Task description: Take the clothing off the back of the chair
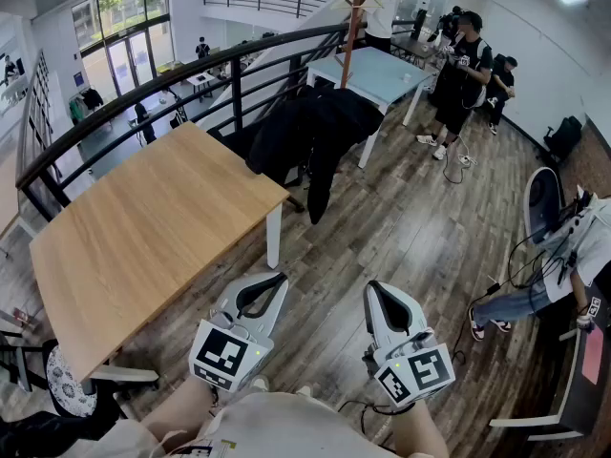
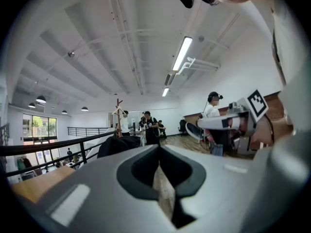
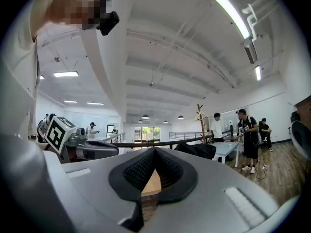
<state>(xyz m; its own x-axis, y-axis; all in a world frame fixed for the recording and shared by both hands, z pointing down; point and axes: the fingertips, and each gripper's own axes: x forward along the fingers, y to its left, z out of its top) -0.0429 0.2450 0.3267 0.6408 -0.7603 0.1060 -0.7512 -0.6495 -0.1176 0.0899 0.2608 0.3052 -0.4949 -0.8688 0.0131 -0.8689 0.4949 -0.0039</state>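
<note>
Showing the task before its first step: the black fabric clothing [image 1: 310, 127] hangs draped over the chair, itself hidden beneath the cloth, at upper centre of the head view, beyond the light wooden counter [image 1: 143, 227]. The left hand-held gripper [image 1: 270, 282] and right hand-held gripper [image 1: 378, 292], at lower centre, are well apart from it, jaws closed on nothing. Approach, grasp and lift-off all appear to remain.

Centre frame: bare floor [image 1: 401, 227] gives passage up to the clothing [image 1: 310, 132].
Left: wooden table [image 1: 143, 227] blocks.
Upper left: railing [image 1: 191, 76] blocks.
</note>
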